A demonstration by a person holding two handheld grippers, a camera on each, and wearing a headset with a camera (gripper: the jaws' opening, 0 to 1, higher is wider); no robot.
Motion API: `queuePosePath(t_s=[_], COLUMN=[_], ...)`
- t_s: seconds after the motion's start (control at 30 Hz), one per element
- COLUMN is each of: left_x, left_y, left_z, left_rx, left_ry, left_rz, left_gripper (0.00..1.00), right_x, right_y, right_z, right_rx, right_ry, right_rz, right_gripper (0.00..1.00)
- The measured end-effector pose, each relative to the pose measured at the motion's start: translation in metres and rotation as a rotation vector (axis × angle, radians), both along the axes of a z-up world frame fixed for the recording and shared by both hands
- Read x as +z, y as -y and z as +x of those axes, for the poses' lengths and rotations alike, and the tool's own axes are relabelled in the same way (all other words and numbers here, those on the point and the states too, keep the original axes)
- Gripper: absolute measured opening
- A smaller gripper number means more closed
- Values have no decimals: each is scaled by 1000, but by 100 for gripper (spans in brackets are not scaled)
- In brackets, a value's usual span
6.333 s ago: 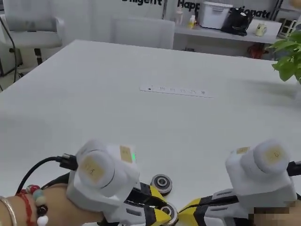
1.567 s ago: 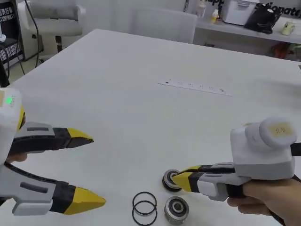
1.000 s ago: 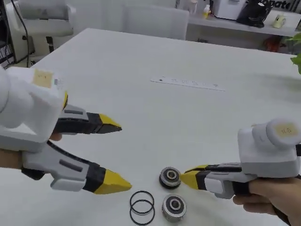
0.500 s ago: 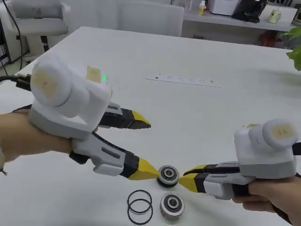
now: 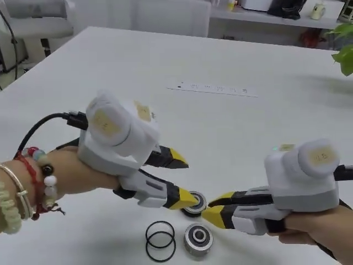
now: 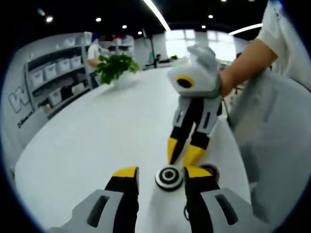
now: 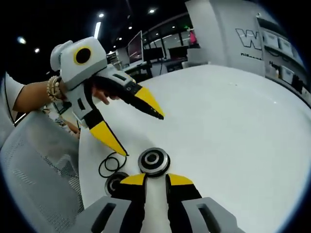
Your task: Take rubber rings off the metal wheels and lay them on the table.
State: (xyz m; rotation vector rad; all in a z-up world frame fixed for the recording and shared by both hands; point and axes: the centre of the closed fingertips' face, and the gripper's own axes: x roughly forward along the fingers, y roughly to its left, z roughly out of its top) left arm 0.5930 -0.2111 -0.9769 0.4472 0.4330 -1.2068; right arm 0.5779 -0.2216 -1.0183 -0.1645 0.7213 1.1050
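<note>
Target metal wheel (image 6: 169,178) lies flat on the table (image 5: 220,132), axis upright, between the spread jaws of the left hand-held gripper (image 6: 161,172); one jaw tip appears to touch its rim. Right hand-held gripper (image 5: 209,205), jaws narrowly parted and empty, faces it from the opposite side. Two rubber rings (image 5: 160,241) and a second wheel (image 5: 197,238) lie just beside it.

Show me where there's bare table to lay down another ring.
Bare table stretches from the left tool and right tool out to the socket strip. Crowded at the near edge: the far wheel, near wheel and loose rings cluster by the tool tips.
</note>
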Motion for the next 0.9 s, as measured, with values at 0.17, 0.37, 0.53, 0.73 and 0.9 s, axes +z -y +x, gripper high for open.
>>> queuePosePath(t_s=[0.17, 0.37, 0.53, 0.73, 0.9], left_x=[-11, -23, -21, -25, -25], left_y=[3, 3, 5, 3, 3], left_z=[1, 1, -2, -4, -5], left_rx=[6, 35, 45, 72, 72], left_ry=[-8, -40, -66, -98, -102], left_rz=[11, 10, -15, -26, -29], left_gripper=[29, 20, 15, 13, 13], right_x=[-3, -2, -2, -1, -1], right_y=[-3, -4, -6, -7, -6], right_z=[1, 4, 4, 2, 1], right_rx=[21, 30, 45, 75, 90], right_ry=[35, 63, 79, 97, 109], right_rz=[-20, -19, -23, -33, -45], right_gripper=[18, 22, 21, 17, 14])
